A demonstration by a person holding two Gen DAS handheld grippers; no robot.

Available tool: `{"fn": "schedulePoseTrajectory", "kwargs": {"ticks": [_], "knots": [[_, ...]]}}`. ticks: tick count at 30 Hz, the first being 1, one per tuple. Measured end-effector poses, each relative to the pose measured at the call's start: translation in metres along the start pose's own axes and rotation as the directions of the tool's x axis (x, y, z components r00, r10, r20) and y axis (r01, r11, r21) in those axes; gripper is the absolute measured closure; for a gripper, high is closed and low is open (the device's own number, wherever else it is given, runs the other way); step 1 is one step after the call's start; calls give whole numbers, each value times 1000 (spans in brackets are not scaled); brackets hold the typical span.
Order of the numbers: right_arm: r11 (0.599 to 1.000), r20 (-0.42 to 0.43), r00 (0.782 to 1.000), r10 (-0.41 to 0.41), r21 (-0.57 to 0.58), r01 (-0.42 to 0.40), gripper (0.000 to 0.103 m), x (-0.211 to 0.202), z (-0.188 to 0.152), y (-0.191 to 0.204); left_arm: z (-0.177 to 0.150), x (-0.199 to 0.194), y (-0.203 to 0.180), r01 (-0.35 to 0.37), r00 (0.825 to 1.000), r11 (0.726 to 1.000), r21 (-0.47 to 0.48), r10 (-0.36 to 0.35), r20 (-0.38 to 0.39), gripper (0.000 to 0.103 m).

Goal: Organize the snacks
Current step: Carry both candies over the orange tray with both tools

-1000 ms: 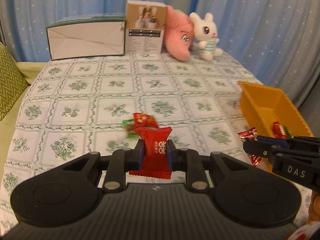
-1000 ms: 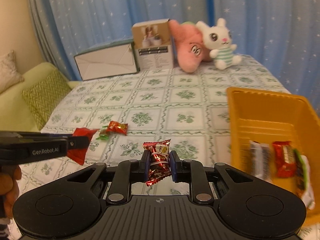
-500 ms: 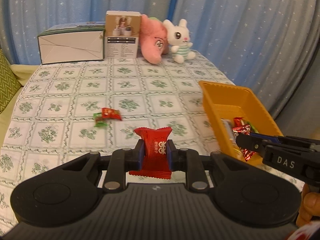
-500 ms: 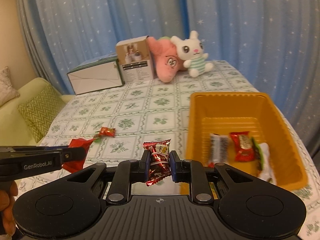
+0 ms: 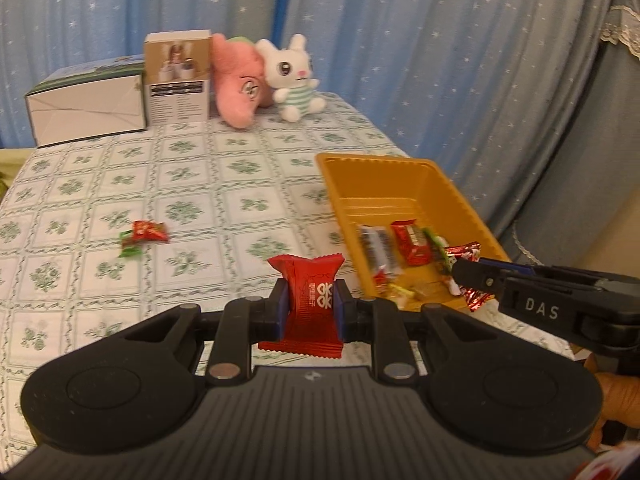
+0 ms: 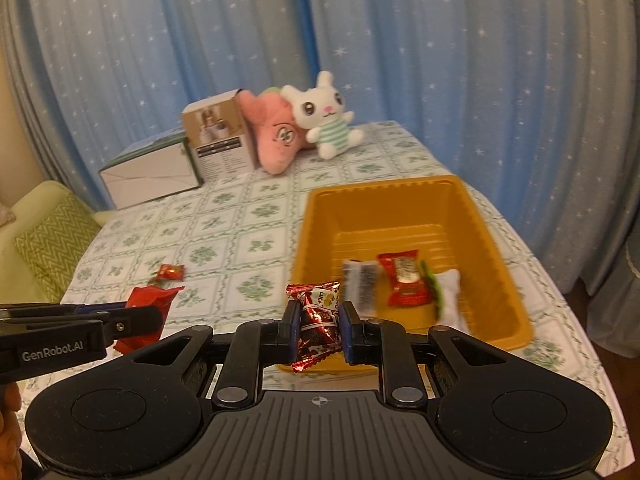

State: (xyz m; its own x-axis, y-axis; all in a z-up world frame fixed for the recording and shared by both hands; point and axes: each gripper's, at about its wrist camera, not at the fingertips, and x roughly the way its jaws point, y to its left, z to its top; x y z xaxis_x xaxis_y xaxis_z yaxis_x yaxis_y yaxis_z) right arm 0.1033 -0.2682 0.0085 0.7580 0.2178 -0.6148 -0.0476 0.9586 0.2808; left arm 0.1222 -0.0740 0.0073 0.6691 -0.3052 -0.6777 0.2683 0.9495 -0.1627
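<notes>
Your right tool (image 6: 319,330) grips a foil candy (image 6: 316,322); the bin (image 6: 516,304) lies at one o'clock, long axis running away. Your left tool (image 5: 309,307), clamping a red packet (image 5: 310,304), sits farther off.

1. The left gripper (image 5: 309,309) has its black fingers with blue pads clamped on a plain red crinkle-edged candy wrapper (image 5: 307,300), pointing downward over the near edge of the table.
2. The right gripper (image 6: 319,328) is pinched on a shiny red foil candy (image 6: 316,320), tilted downward at the near rim of the orange plastic tray (image 6: 500,272).
3. Part of a bare hand (image 5: 618,396) shows behind the right gripper.
</notes>
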Motion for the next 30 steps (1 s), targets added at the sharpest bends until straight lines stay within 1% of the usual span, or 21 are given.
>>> {"fn": "schedulePoseTrajectory", "kwargs": {"ticks": [11, 18, 30], "knots": [[998, 17, 999, -36, 61, 35, 82, -12, 5, -39, 14, 12, -42, 42, 999, 997, 72, -41, -10, 83], [992, 27, 997, -66, 108, 63, 82, -17, 11, -66, 20, 25, -60, 65, 998, 993, 95, -63, -25, 83], [987, 24, 996, -83, 137, 79, 82, -17, 15, -82, 24, 43, -79, 94, 995, 989, 111, -89, -49, 83]]}}
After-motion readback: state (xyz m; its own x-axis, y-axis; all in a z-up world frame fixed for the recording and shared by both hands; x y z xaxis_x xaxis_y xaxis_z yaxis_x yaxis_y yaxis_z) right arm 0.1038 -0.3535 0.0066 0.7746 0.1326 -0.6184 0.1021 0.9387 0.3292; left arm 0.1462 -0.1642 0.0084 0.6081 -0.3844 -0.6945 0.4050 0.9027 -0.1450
